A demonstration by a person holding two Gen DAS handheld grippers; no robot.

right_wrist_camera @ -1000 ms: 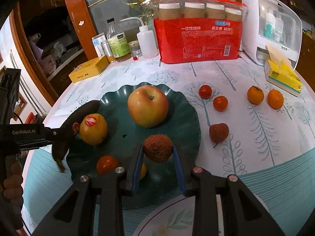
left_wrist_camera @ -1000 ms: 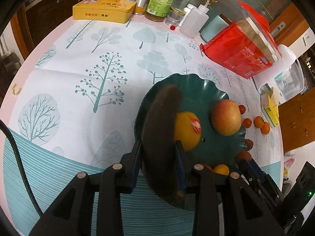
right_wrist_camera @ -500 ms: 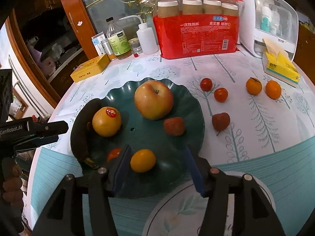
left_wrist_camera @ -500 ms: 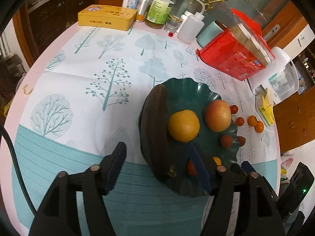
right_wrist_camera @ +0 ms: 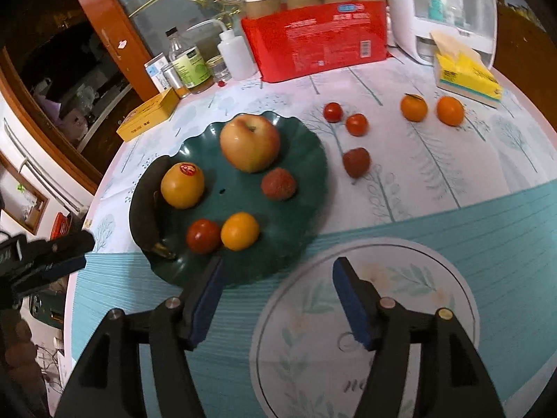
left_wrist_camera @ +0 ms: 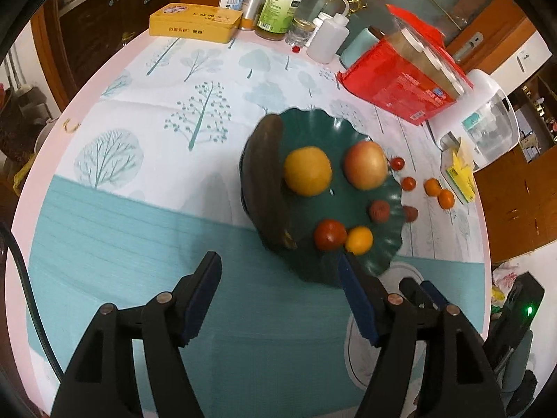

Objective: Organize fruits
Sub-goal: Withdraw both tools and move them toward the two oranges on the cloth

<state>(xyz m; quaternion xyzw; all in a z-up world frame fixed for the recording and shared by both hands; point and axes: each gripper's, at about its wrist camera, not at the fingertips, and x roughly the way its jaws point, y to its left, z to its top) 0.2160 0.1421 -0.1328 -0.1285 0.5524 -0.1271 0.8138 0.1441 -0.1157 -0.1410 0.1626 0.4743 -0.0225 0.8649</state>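
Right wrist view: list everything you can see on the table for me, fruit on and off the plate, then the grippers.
Plate: 1, dark green, wavy rim, left of centre.
Banana: 1, blackened, on the plate's left edge.
Orange with sticker: 1, on plate beside banana.
Apple: 1, red-yellow, on plate, far side.
Lychee on plate: 1, red-brown.
Tomato on plate: 1, red, near side.
Small orange on plate: 1, touching that tomato.
Loose tomatoes: 2, red, on cloth right of plate.
Loose lychee: 1, on cloth.
Loose small oranges: 2, far right.
Red cup pack: 1, back.
Tissue box: 1, yellow.
Yellow tin: 1, back left.
Bottles: several, back.
Right gripper: open, empty.
Left gripper: open, left edge.
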